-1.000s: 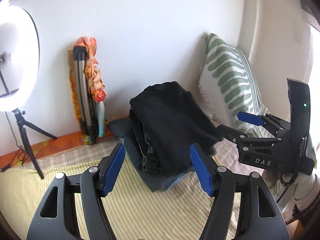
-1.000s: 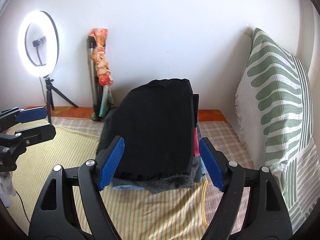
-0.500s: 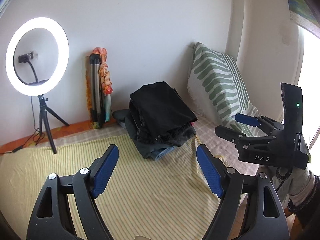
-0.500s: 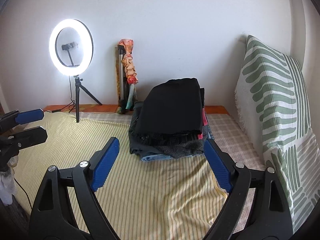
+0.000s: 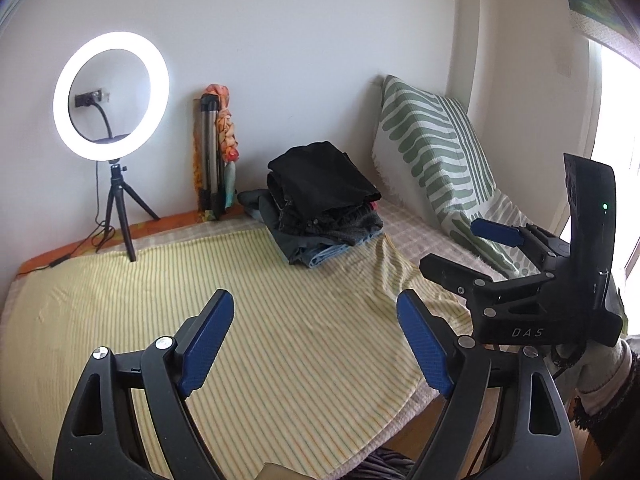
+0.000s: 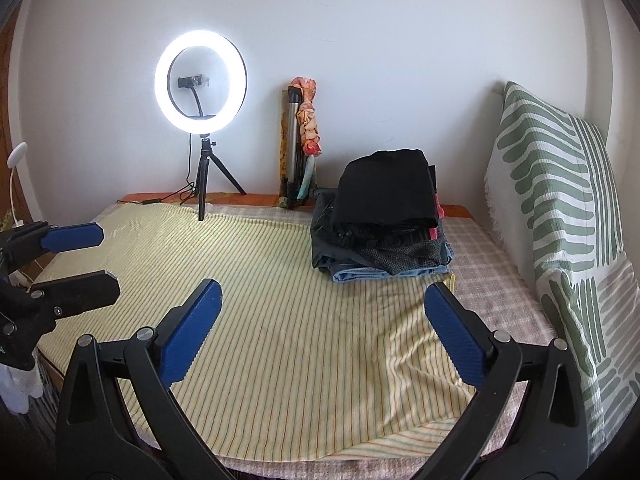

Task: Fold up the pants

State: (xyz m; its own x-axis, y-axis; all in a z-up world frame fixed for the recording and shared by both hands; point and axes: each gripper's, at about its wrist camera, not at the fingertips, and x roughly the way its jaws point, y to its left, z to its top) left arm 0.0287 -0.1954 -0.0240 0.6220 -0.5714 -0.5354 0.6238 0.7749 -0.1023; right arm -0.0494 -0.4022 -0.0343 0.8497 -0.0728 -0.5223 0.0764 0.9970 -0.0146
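Observation:
Folded black pants lie on top of a stack of folded clothes at the back of the bed, near the wall. My left gripper is open and empty, held above the yellow striped sheet well in front of the stack. My right gripper is open and empty too, also back from the stack. Each gripper shows in the other's view: the right one and the left one.
A lit ring light on a tripod stands at the back left. A folded tripod with an orange cloth leans on the wall. A green-striped pillow stands at the right. The bed's front edge is below the grippers.
Both grippers have pulled back from the stack toward the bed's front edge. The black pants stay on top of the pile, and both grippers remain open.

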